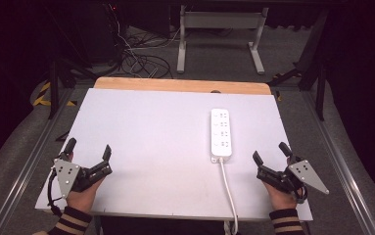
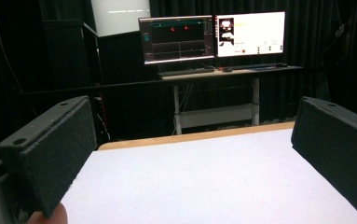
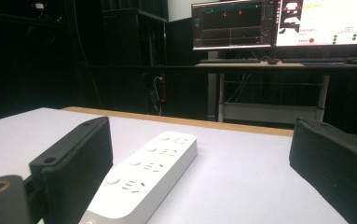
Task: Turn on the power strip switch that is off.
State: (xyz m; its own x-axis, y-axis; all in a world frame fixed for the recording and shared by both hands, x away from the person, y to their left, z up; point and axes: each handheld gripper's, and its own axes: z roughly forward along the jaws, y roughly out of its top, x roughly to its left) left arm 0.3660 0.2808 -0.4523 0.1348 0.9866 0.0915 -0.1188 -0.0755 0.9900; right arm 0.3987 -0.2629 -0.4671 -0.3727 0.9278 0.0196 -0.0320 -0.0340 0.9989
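- Both grippers are standing with jaws spread wide and nothing between them: the left gripper is resting at the near corner of the table well to the left of the power strip, and the right gripper is sitting just to the right of the strip's near end.
- Lying flat on the white table top, the power strip is pointing its length away from the person, with four socket groups facing up; in the right gripper view the same power strip is showing just beside the left-hand jaw, untouched.
- Trailing from the strip's near end, the white cable is running off the near table edge.
- Nothing is plugged into the strip, and neither gripper is touching it; the work is judged to be at its very start, with the reach and grasp all left to do.
- Beyond the strip, the wooden board edge is bordering the far side of the table top.
- Farther beyond the strip, two lit monitors are standing on a desk against dark curtains.
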